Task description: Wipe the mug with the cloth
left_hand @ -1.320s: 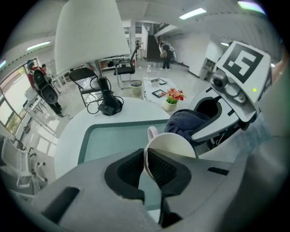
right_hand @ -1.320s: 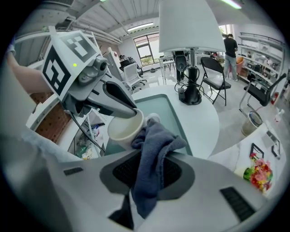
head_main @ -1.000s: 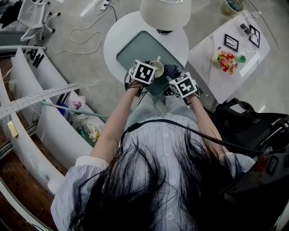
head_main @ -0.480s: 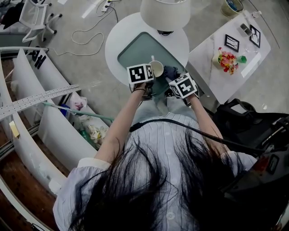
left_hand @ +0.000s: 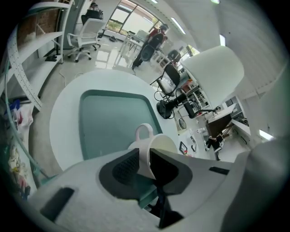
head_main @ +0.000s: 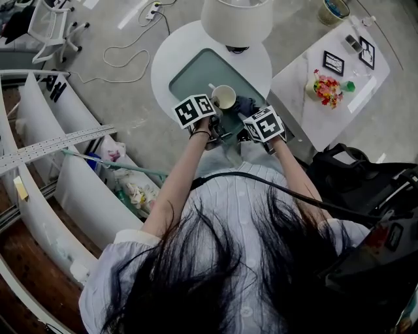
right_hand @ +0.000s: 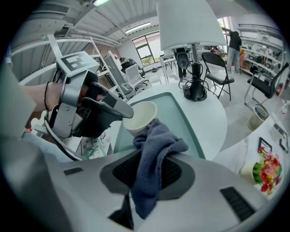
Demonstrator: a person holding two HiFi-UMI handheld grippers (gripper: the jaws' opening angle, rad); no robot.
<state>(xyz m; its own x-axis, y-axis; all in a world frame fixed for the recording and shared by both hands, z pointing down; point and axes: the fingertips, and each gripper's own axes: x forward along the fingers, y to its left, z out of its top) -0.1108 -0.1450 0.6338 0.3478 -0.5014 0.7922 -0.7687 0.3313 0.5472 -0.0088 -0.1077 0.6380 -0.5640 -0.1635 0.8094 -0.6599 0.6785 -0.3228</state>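
Round white bench [head_main: 166,62] with a teal inset lies below us. Our left tool [left_hand: 144,164] clamps the tilted mug's [left_hand: 161,144] wall over it. Our right tool [right_hand: 147,171] pinches the cloth [right_hand: 156,145] just beside the mug's mouth.

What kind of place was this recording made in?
Probably an open-plan office or lab workspace with a few home furnishings set up in it. A wheeled office chair stands on the bare floor, white shelving lines one side, and the work is done at a round table with a lamp.
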